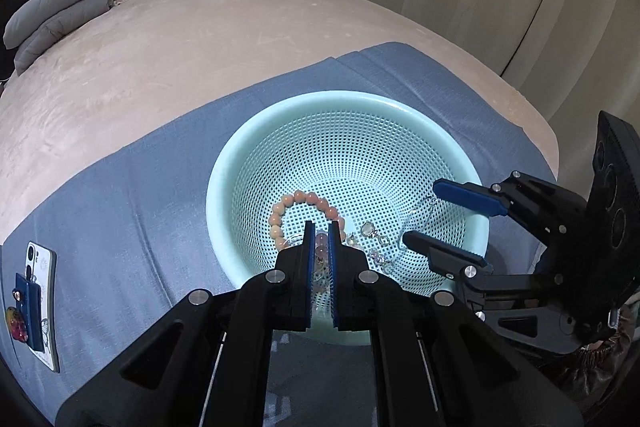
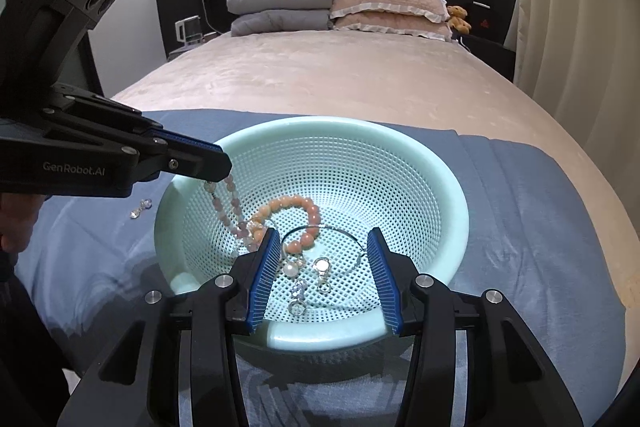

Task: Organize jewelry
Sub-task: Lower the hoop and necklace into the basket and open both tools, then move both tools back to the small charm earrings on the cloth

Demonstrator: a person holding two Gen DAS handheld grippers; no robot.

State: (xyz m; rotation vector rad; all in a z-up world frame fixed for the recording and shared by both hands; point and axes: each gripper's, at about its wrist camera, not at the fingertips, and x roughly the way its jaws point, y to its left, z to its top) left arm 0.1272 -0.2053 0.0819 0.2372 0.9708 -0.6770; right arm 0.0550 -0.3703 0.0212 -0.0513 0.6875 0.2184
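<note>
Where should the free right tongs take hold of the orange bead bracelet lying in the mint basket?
Probably on the far arc of the orange bead bracelet, coming down from above. That arc lies flat on the mesh of the mint basket with open floor around it. The near end is tangled with the pale bead strand hanging from the left tongs. The right tongs hover open over the basket.

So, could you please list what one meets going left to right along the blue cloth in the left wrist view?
Phone → peach bead bracelet → left tool, shut on a pale bead bracelet → right tool.
</note>
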